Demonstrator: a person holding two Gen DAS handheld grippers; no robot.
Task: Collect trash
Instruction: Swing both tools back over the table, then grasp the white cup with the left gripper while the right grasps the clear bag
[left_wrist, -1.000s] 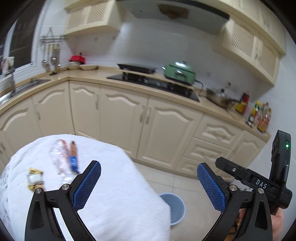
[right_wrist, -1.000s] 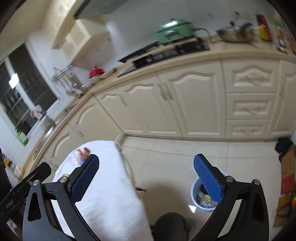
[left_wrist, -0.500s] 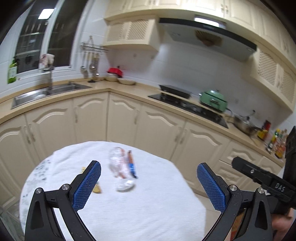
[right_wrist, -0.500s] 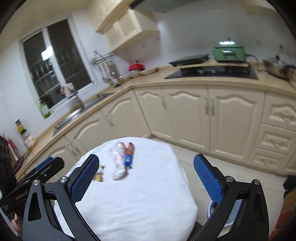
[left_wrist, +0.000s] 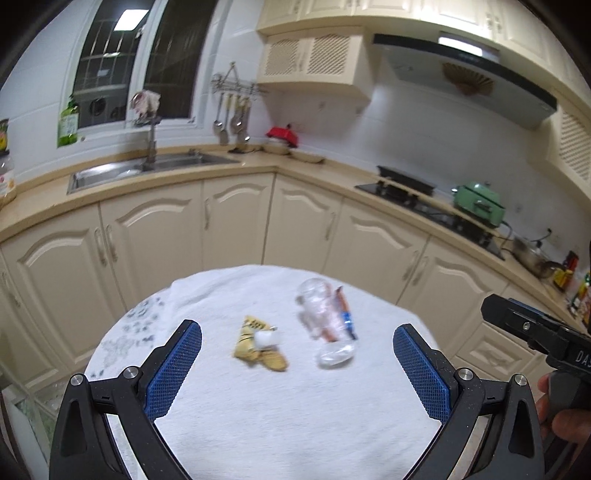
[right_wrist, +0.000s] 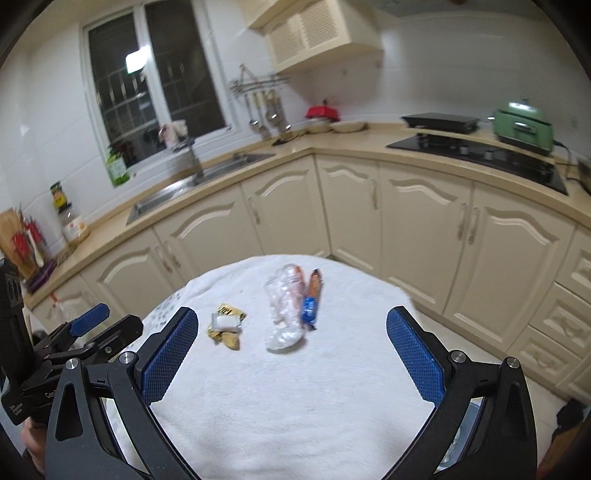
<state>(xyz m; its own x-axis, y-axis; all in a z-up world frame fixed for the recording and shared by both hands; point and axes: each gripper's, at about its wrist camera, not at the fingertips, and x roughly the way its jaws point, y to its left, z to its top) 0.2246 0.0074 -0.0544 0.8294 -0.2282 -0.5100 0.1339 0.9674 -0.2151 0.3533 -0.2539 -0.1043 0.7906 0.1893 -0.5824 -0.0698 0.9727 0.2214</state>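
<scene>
Three bits of trash lie on a round table under a white cloth (left_wrist: 280, 413) (right_wrist: 295, 406). A crushed clear plastic bottle (left_wrist: 325, 321) (right_wrist: 284, 314) rests mid-table. Right beside it lies an orange-and-blue snack wrapper (left_wrist: 345, 314) (right_wrist: 311, 299). Further left sits a yellow wrapper with a white lump on it (left_wrist: 258, 345) (right_wrist: 226, 326). My left gripper (left_wrist: 297, 367) is open, hovering short of the trash with nothing between its pads. My right gripper (right_wrist: 291, 356) is open too, empty, facing the same items. Each gripper shows at the other view's edge.
Cream kitchen cabinets (left_wrist: 236, 218) curve behind the table, with a sink (left_wrist: 147, 168) at the left and a hob with a green pot (left_wrist: 478, 205) at the right. A blue bin's rim (right_wrist: 469, 424) peeks behind my right finger, low right of the table.
Both views have swung left from the floor and bin towards the table. The trash now sits centred between the fingers of each gripper. Both grippers stayed open.
</scene>
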